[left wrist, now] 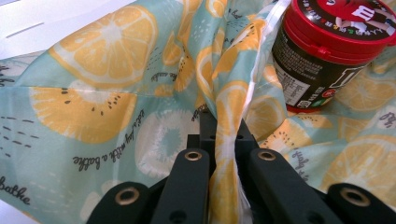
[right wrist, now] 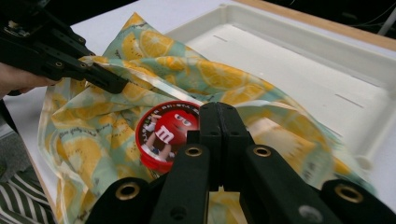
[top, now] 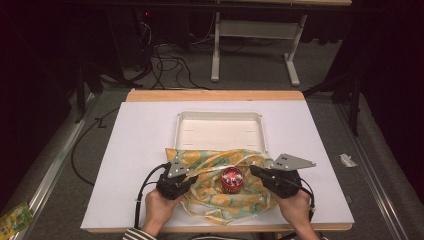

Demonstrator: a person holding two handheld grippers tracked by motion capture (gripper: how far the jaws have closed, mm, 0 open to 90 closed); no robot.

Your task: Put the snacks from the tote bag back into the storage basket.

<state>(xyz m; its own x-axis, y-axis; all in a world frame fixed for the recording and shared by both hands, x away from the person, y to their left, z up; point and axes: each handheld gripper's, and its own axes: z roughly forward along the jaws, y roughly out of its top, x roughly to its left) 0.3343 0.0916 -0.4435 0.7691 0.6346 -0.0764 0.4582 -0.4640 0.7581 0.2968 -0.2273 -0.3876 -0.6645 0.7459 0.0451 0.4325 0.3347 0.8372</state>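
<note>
So the cloth (top: 220, 187) with the orange-slice print lies crumpled on the desk (top: 135, 150), just in front of the white tray (top: 220, 131), with a red-lidded jar (top: 232, 180) standing on it. Left gripper (left wrist: 223, 128) is pinching a fold of the cloth. Right gripper (right wrist: 218, 122) has its jaws closed together with nothing between them, over the cloth's right side near the jar.

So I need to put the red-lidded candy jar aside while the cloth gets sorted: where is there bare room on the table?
The shallow white tray behind the orange-print cloth is bare inside. The white tabletop is free left of the tray and along its right side. It is crowded around the red-lidded candy jar, between the left gripper and right gripper.
</note>
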